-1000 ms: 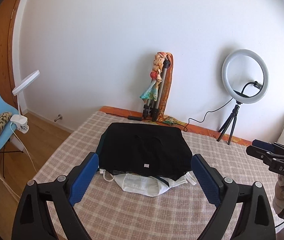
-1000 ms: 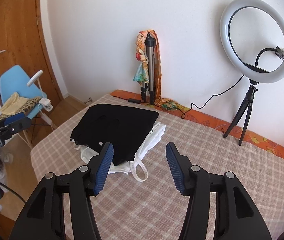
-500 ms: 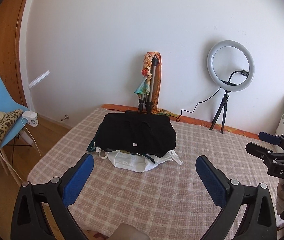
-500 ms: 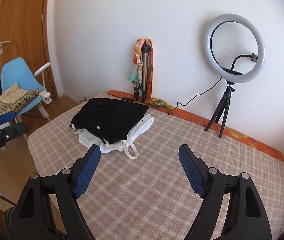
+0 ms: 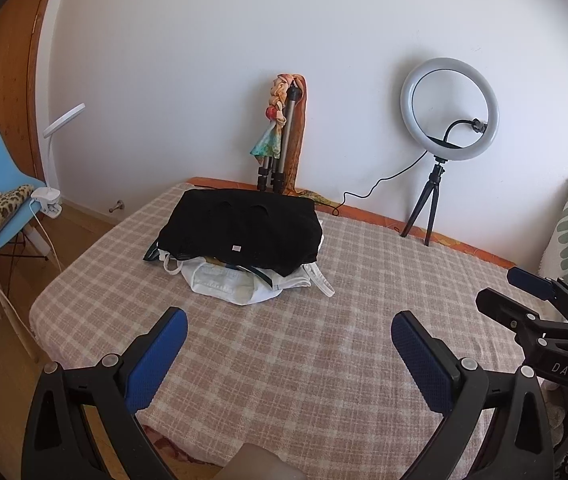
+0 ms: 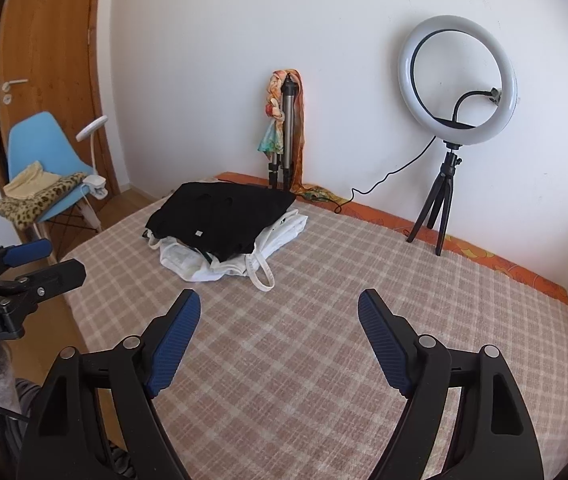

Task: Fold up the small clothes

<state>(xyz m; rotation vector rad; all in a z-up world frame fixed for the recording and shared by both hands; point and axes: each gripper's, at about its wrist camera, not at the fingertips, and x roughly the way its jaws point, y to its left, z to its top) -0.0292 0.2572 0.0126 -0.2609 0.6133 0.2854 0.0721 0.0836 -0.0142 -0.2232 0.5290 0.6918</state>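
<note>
Left gripper (image 5: 289, 326): jaws wide apart, empty, hovering over the checked pink-and-white bedspread (image 5: 324, 360), well short of the clothes. Further along, a flat folded black garment (image 5: 240, 220) lies on top of crumpled white garments (image 5: 236, 286) at the bed's far left part; that stack looks done on top, loose underneath. Right gripper (image 6: 279, 308): released, nothing between its pads. Judged: black piece folded; white ones left, no piece in hand.
</note>
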